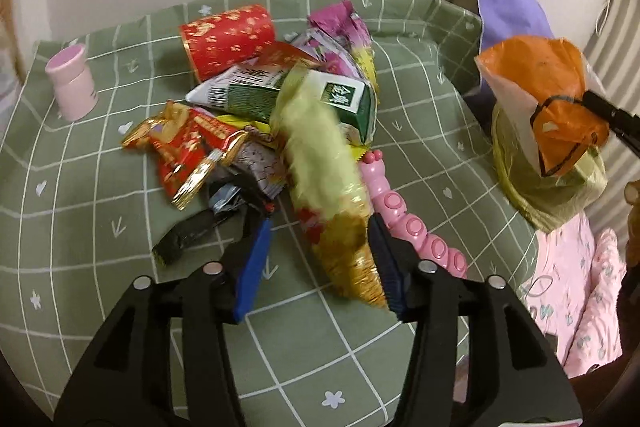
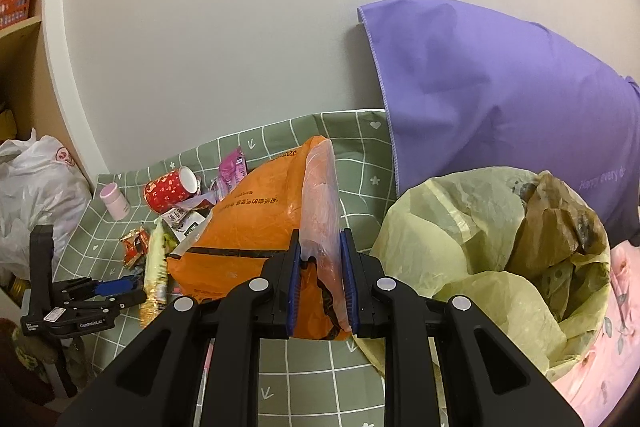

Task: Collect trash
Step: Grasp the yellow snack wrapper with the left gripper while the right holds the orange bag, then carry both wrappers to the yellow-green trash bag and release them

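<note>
The left gripper [image 1: 320, 247] has its jaws spread partly open around the lower end of a long yellow-green snack packet [image 1: 324, 171]. The right pad seems to brush the packet's gold end, though blur makes contact uncertain; the left pad stands clear of it. The packet runs toward twelve o'clock into a pile of wrappers: a green and white pouch [image 1: 288, 95], a red and gold wrapper [image 1: 180, 147] at ten o'clock, a purple packet [image 1: 340, 27] beyond. A red paper cup [image 1: 228, 39] lies on its side at eleven o'clock, and a pink bottle [image 1: 74, 87] stands farther left. A pink toy [image 1: 404, 219] lies just right of the packet. All rest on a green checked cloth [image 1: 80, 227].

The right gripper [image 2: 320, 263] is nearly closed, pinching the rim of an orange plastic bag [image 2: 248, 219]. At two o'clock from it sits a bin lined with a yellow-green bag [image 2: 460, 227], crumpled brown paper inside. A purple pillow [image 2: 500, 91] leans on the wall behind.
</note>
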Action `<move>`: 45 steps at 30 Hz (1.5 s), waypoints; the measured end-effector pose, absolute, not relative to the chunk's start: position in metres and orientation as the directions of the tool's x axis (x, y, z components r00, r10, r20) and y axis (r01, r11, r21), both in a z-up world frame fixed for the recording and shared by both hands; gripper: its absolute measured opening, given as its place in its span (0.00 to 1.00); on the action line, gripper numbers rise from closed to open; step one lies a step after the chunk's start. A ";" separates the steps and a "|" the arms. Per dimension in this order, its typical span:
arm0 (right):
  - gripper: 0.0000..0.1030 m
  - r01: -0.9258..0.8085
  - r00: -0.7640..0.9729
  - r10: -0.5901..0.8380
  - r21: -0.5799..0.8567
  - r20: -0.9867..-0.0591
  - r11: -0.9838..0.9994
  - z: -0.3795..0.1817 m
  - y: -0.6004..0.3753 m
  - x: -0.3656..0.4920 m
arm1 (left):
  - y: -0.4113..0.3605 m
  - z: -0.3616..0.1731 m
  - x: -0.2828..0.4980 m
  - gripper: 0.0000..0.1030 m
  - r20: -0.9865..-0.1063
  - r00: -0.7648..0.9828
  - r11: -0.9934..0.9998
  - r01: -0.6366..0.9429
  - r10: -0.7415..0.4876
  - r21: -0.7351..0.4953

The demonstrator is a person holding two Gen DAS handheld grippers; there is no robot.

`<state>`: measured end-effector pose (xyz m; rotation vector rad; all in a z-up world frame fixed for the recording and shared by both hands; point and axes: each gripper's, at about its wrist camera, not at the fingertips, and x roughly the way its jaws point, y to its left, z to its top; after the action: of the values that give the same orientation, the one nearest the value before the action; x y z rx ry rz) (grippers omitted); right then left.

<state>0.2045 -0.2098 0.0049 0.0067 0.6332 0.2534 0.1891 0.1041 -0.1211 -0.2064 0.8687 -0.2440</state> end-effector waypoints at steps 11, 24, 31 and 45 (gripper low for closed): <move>0.18 -0.275 0.760 0.267 0.079 -0.593 0.958 0.003 -0.207 0.204 | 0.116 -0.102 0.202 0.53 -0.710 0.662 0.954 0.025 -0.240 -0.299; 0.18 -0.256 0.780 0.245 0.063 -0.575 0.965 0.004 -0.214 0.189 | 0.119 -0.118 0.268 0.21 -0.855 0.485 0.975 -0.015 -0.186 -0.221; 0.18 -0.196 0.838 0.192 0.046 -0.512 0.979 0.028 -0.236 0.181 | 0.104 -0.004 0.240 0.21 -0.653 0.700 0.948 0.117 -0.290 -0.296; 0.18 0.108 0.924 -0.151 -0.138 -0.352 0.985 0.098 -0.359 0.157 | -0.094 0.134 0.269 0.21 -0.232 0.732 0.764 0.582 -0.641 -0.278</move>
<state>0.1573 -0.3591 0.0983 -0.1165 0.3701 -0.1330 0.2687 -0.0937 0.1336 -0.1923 0.3257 -0.6772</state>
